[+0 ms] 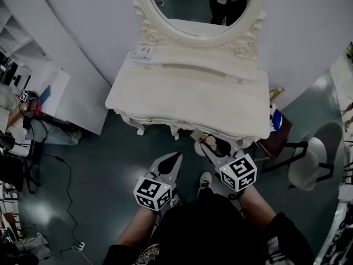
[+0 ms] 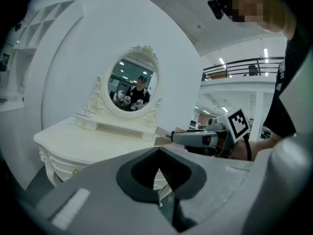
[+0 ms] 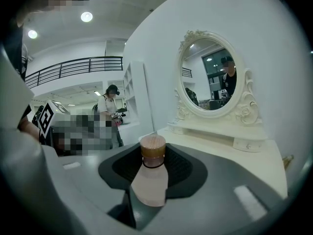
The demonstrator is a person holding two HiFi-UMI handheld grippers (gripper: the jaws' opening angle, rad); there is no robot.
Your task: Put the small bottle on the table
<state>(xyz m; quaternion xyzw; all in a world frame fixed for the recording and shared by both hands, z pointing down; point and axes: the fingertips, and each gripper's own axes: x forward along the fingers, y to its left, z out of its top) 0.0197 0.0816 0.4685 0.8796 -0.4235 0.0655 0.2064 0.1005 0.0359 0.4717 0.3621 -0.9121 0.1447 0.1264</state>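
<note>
Right gripper (image 3: 152, 165) is closed on the bottle (image 3: 149, 182) at its lower body. The bottle stands upright, cap (image 3: 152, 148) clear above the jaws, apparently just short of the surface (image 1: 187, 93)'s front edge. Left gripper (image 1: 175, 159) is closed on nothing.

Judgement: the 1 bottle is light, rigid and probably smooth, so it may slip. The body is the sound place to grip, not the cap.

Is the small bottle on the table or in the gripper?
In the gripper: the right gripper's jaws clamp the small bottle, short of the table.
</note>
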